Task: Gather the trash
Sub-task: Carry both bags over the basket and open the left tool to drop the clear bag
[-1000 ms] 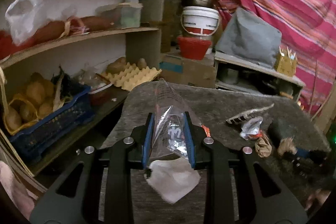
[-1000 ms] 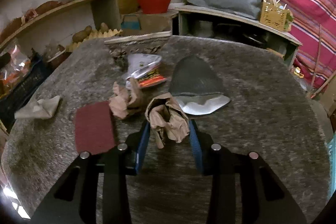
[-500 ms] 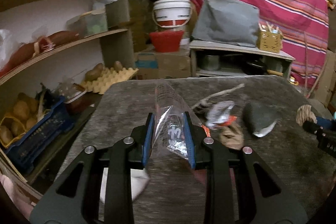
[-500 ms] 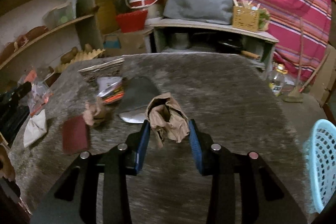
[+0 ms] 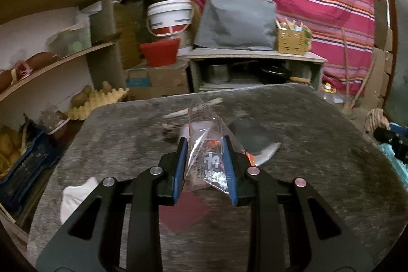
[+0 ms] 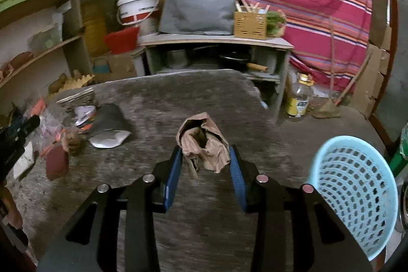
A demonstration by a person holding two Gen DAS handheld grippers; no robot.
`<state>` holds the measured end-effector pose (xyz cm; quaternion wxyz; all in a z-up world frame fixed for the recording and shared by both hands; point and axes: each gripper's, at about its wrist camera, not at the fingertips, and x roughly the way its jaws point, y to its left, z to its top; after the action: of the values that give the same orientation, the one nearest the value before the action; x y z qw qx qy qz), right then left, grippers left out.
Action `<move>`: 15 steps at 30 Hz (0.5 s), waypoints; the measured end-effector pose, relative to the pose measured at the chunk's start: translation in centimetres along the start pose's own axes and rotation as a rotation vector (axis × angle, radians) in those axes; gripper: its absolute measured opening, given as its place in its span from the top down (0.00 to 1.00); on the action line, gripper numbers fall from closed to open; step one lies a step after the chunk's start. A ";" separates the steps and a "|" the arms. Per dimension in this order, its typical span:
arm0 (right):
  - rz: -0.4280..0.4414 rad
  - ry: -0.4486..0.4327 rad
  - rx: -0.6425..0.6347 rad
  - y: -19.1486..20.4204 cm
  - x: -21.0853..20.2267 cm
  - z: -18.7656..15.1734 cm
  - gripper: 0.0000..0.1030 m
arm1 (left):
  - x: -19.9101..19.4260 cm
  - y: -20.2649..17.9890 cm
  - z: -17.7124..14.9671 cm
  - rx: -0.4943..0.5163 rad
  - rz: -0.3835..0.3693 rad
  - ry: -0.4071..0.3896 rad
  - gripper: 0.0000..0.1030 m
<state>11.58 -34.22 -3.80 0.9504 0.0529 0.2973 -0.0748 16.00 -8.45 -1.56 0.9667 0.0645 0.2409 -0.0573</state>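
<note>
A: Fingers of the left gripper (image 5: 206, 159) are clamped on the clear plastic wrapper (image 5: 204, 152), above the worktop (image 5: 318, 170) middle. Carry it level.

B: Right gripper (image 6: 206, 157) fingers pinch the crumpled brown paper (image 6: 202, 141) near the right edge. Clear the blue basket (image 6: 354, 185) rim before any release.

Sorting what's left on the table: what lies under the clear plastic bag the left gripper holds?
Below the clear plastic bag, a dark red sheet lies on the table. The bag and left gripper cover its far part, hiding anything else there.
</note>
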 end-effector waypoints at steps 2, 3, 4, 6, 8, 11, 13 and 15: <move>-0.017 -0.006 0.013 -1.6 -0.5 -0.1 0.63 | 0.2 -1.0 -0.1 0.012 -0.010 0.004 0.74; -0.026 -0.009 0.019 -2.4 -0.7 -0.2 0.63 | 0.3 -1.7 -0.2 0.021 -0.016 0.007 0.74; -0.033 -0.010 0.024 -2.9 -1.0 -0.3 0.63 | 0.3 -2.2 -0.3 0.027 -0.023 0.010 0.74; -0.050 -0.013 0.040 -4.4 -1.4 -0.4 0.63 | 0.4 -3.3 -0.5 0.034 -0.041 0.016 0.74; -0.064 -0.014 0.055 -5.9 -1.7 -0.6 0.63 | 0.5 -4.3 -0.5 0.037 -0.060 0.020 0.74; -0.084 -0.016 0.076 -7.7 -2.1 -0.8 0.63 | 0.5 -5.6 -0.6 0.046 -0.077 0.022 0.74; -0.093 -0.018 0.088 -8.7 -2.4 -0.9 0.63 | 0.6 -6.6 -0.7 0.047 -0.090 0.027 0.74; -0.108 -0.022 0.095 -9.7 -2.7 -1.0 0.63 | 0.7 -7.4 -0.8 0.045 -0.105 0.033 0.74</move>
<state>7.11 -43.33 -3.61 0.9446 0.0812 0.2854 -0.1405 15.22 -15.72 -3.29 0.9565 0.0744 0.2587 -0.1120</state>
